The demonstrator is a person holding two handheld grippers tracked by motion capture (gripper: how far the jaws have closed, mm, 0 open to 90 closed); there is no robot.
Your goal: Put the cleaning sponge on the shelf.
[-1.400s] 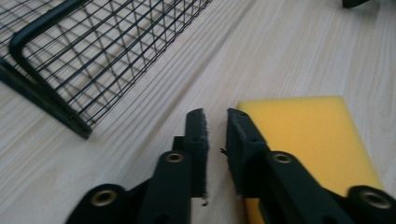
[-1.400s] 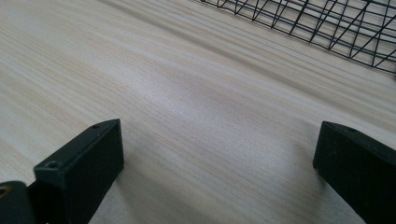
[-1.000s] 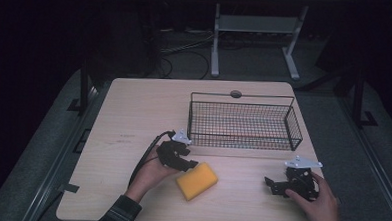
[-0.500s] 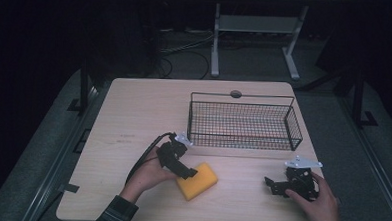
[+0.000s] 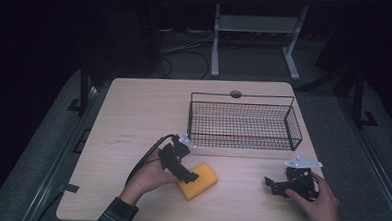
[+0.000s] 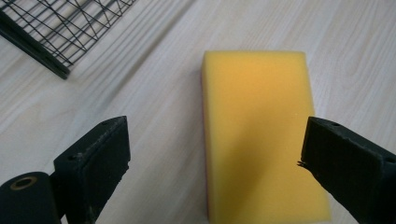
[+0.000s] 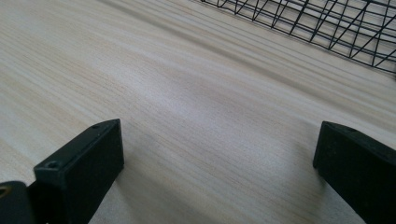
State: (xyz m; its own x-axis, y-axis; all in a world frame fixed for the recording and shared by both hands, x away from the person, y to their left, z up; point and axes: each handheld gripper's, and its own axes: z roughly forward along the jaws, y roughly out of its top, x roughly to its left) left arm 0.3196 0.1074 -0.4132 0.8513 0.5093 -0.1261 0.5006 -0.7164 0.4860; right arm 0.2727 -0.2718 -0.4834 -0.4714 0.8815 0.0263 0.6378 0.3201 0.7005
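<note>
Sponge of yellow rectangular foam [image 5: 198,180] lies flat at lower centre of the pale wooden table [image 5: 144,108], below the black wire basket [image 5: 243,123]. The left gripper [image 6: 212,161], jaws just opened and not pressing, should straddle both long sides squarely. The right gripper [image 7: 219,163] idles apart; dark room behind.

The yellow rectangular foam sponge [image 5: 199,180] lies flat on the pale wooden bench [image 5: 144,113], near its front edge and left of centre, turned at a slant, just on the near side of the black wire basket [image 5: 243,122].
</note>
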